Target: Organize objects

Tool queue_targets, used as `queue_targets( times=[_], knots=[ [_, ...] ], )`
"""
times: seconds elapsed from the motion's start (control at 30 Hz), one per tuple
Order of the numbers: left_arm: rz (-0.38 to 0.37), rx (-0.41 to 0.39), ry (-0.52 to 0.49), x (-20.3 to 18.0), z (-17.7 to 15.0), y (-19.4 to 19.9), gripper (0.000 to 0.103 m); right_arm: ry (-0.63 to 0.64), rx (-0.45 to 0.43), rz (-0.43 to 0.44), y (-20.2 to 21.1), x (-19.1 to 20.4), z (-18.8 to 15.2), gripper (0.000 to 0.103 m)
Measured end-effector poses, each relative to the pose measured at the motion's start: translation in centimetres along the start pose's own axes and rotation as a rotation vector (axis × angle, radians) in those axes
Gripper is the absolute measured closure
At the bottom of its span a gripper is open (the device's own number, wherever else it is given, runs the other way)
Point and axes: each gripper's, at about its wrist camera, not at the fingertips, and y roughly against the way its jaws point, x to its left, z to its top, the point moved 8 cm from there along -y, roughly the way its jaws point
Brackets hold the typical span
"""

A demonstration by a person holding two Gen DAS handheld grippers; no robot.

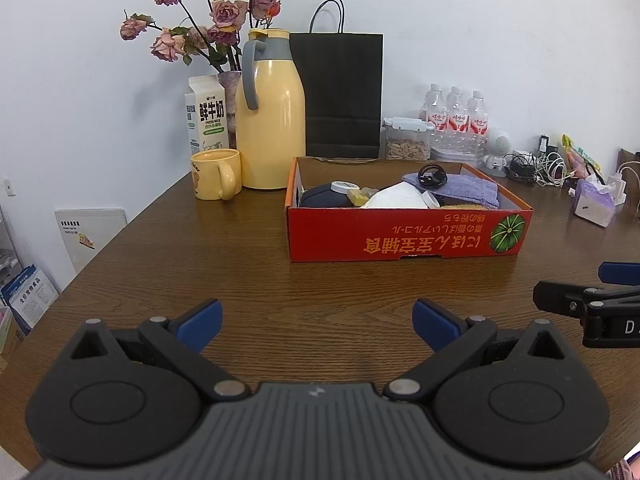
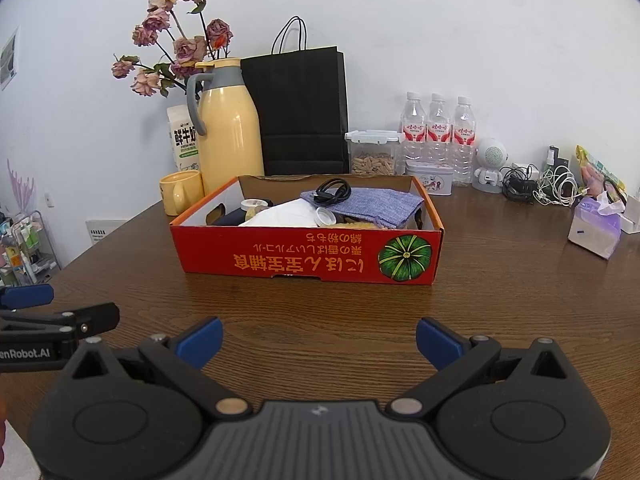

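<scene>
We see the red cardboard box (image 2: 308,254) at mid-frame on the brown wooden table (image 2: 500,300), already gathering small items: one purple knitted cloth (image 2: 372,204), one coiled black cable (image 2: 332,192) on it, white paper, perhaps two white lids. Three water bottles (image 2: 438,128) line the wall, out of the way. Our left hand-held gripper (image 1: 318,324) and right hand-held gripper (image 2: 320,342) both hover spread wide, holding nothing.

Plain white wall (image 1: 460,20) behind; dark wood-grain table (image 1: 320,288); wire rack (image 2: 30,240) at far left, bkgd.
</scene>
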Motion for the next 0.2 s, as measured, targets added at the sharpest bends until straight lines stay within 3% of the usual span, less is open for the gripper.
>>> queue_targets(
  times=[0.2],
  knots=[
    [0.003,0.006,0.001,0.06,-0.08,0.01,0.0,0.0,0.0,0.001,0.01,0.02,-0.06,0.0]
  ],
)
